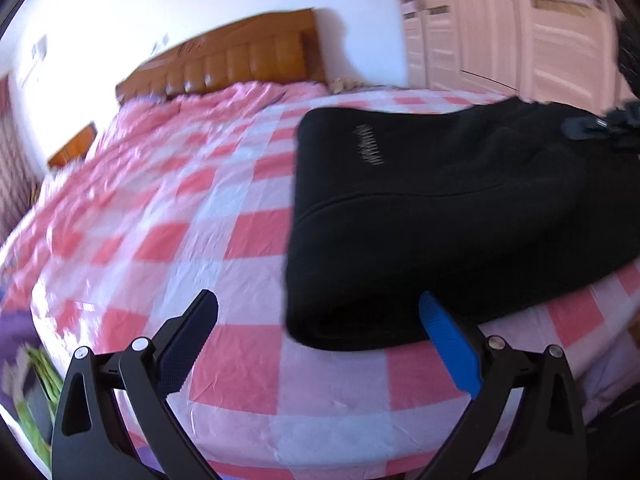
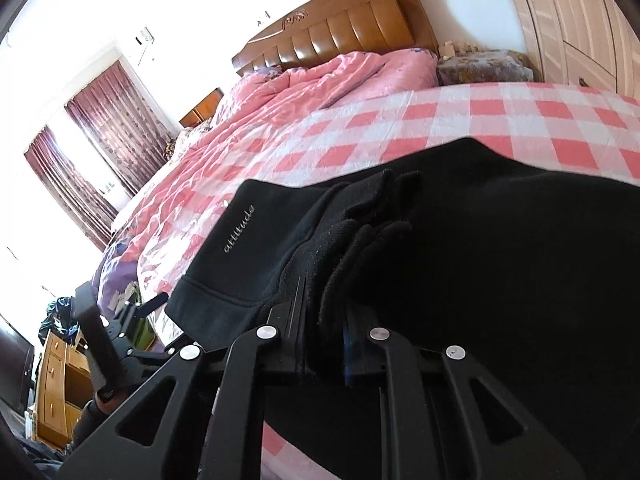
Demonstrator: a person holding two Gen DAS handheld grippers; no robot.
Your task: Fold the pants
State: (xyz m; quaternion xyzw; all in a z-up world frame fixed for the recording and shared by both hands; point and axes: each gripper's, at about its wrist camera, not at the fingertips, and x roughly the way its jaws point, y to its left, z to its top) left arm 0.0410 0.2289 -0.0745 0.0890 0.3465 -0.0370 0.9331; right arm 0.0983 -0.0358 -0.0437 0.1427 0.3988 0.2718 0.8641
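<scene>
Two black fingers of the left gripper [image 1: 318, 312] stand spread wide apart over the bed, one faced with a blue ribbed pad [image 1: 450, 344], and nothing lies between them; the blue-padded finger sits just beside the near corner of the folded black fleece pants [image 1: 440, 216]. In the right wrist view the right gripper [image 2: 326, 316] is clenched on a bunched edge of the same pants [image 2: 500, 280], its two fingers pressed close with thick black cloth gathered between them.

One pair of pants is in view, lying on the near part of the bed as a thick folded stack. Its long axis runs from the left gripper's side across toward the right gripper, with the hemmed end bearing small silver lettering [image 2: 239, 229] pointing toward the head of the bed.

Underneath is a pink and white checked bedsheet [image 1: 224, 208], with a rumpled pink quilt [image 2: 320, 80] heaped near the brown padded wooden headboard [image 2: 344, 26]. Around it are white walls, one pale panelled wardrobe [image 1: 512, 24], two dark red curtains [image 2: 100, 128] at a bright window, and a wooden drawer unit [image 2: 60, 380].
</scene>
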